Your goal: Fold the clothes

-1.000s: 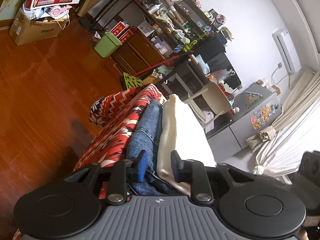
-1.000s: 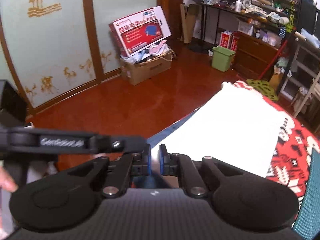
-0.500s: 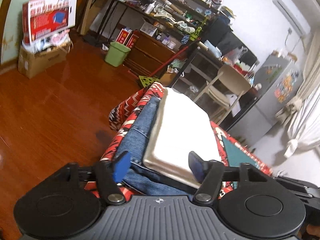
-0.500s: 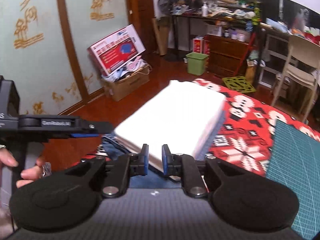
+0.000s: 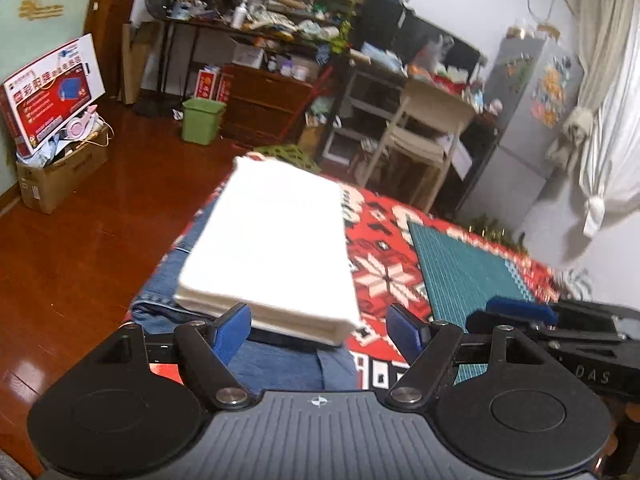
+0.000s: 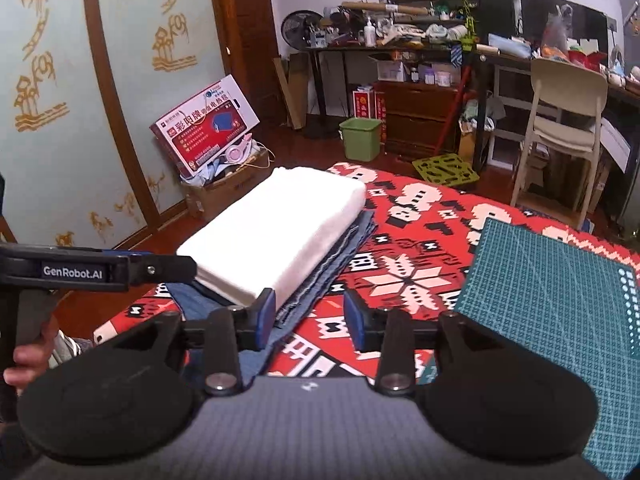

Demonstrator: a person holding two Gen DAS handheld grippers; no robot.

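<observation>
Red patterned cloth (image 6: 404,248) covers the table, where a folded white garment (image 6: 280,236) rests on folded jeans (image 6: 332,264). Left gripper (image 5: 320,330) and right gripper (image 6: 310,316) hover nearby, jaws opening, nothing between them.

White garment (image 6: 280,232) on blue jeans (image 6: 332,256); red, white and black patterned cloth (image 6: 404,276); teal gridded mat (image 6: 552,308).

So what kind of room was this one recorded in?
Most likely a lived-in home room: a grey fridge covered in magnets, cluttered dark storage shelves, and a cream plastic chair on a wooden floor.
</observation>
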